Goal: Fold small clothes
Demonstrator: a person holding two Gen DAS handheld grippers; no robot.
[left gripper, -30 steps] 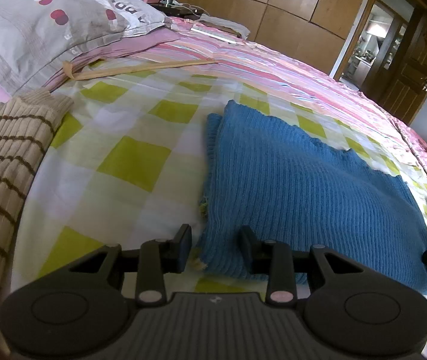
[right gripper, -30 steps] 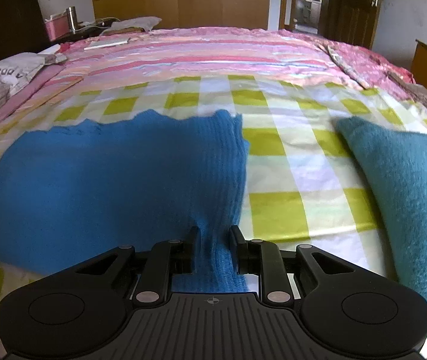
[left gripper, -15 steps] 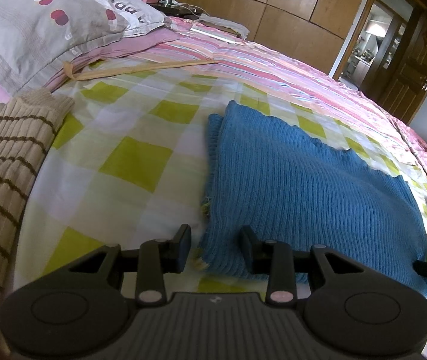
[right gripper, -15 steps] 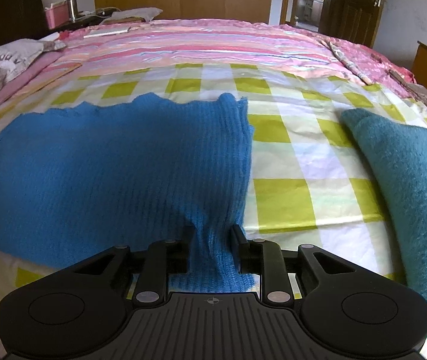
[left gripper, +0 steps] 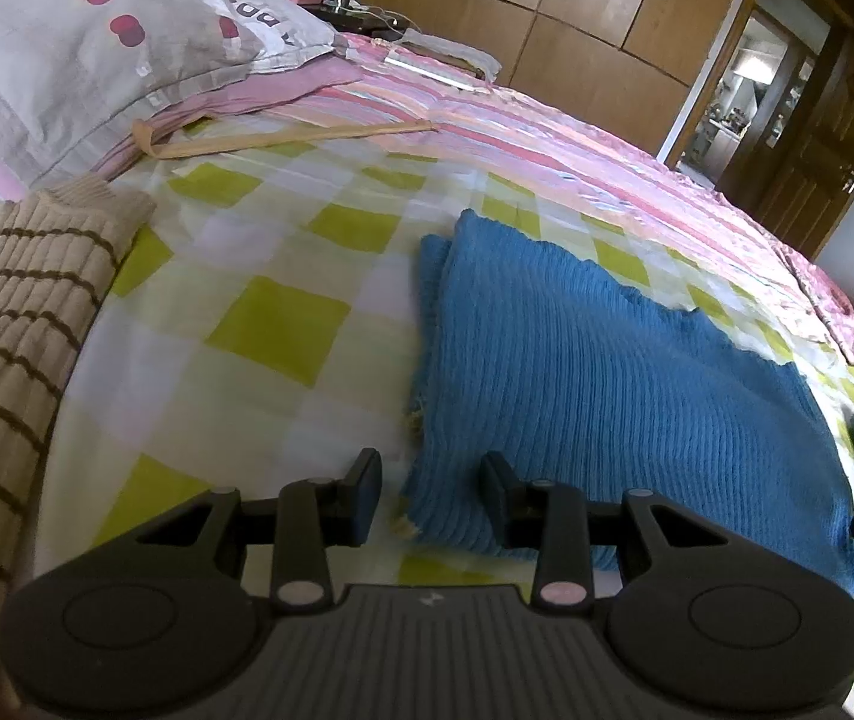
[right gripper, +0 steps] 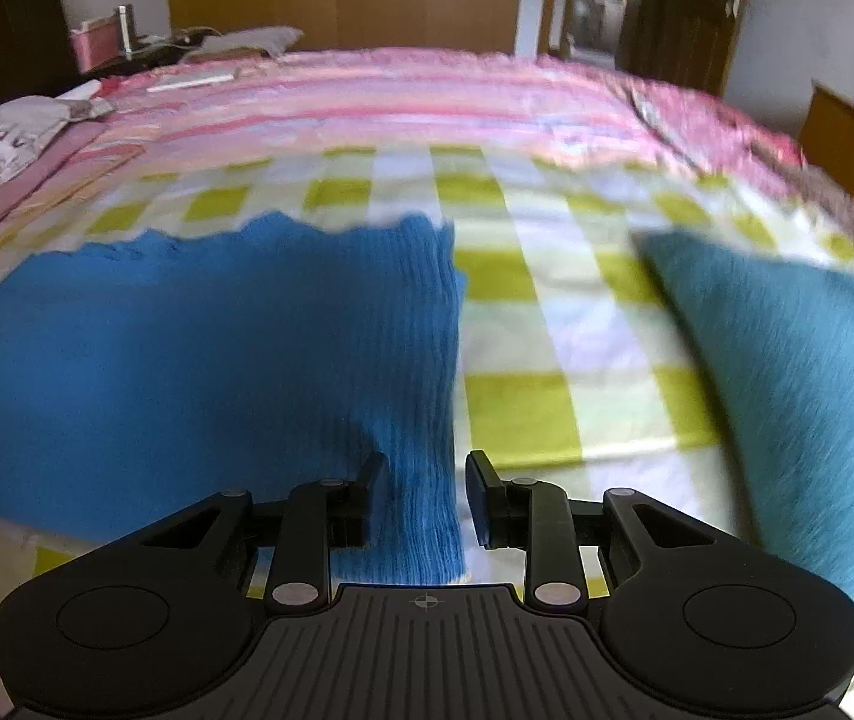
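Blue knit (left gripper: 595,384): lies flat, doubled over, mid-bed on the checked sheet (left gripper: 283,324); likely staged for another fold.
Left gripper (left gripper: 432,495): jaws wide, straddling the knit's near left corner, nothing pinched.
Right gripper (right gripper: 424,495): jaws parted around the knit's near right edge; fabric between them, seemingly unclamped.
Neighbours: striped beige sweater (left gripper: 13,324) left of the knit, teal garment (right gripper: 787,372) right.
Room: pillow (left gripper: 97,54) and wooden wardrobe (left gripper: 547,18) beyond the knit.

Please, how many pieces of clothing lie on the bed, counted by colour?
Blue: 1, the blue knit between both grippers.
Teal: 1, the teal garment at the right.
Beige with brown stripes: 1, the striped sweater at the left.
Total: 3 on the checked sheet.
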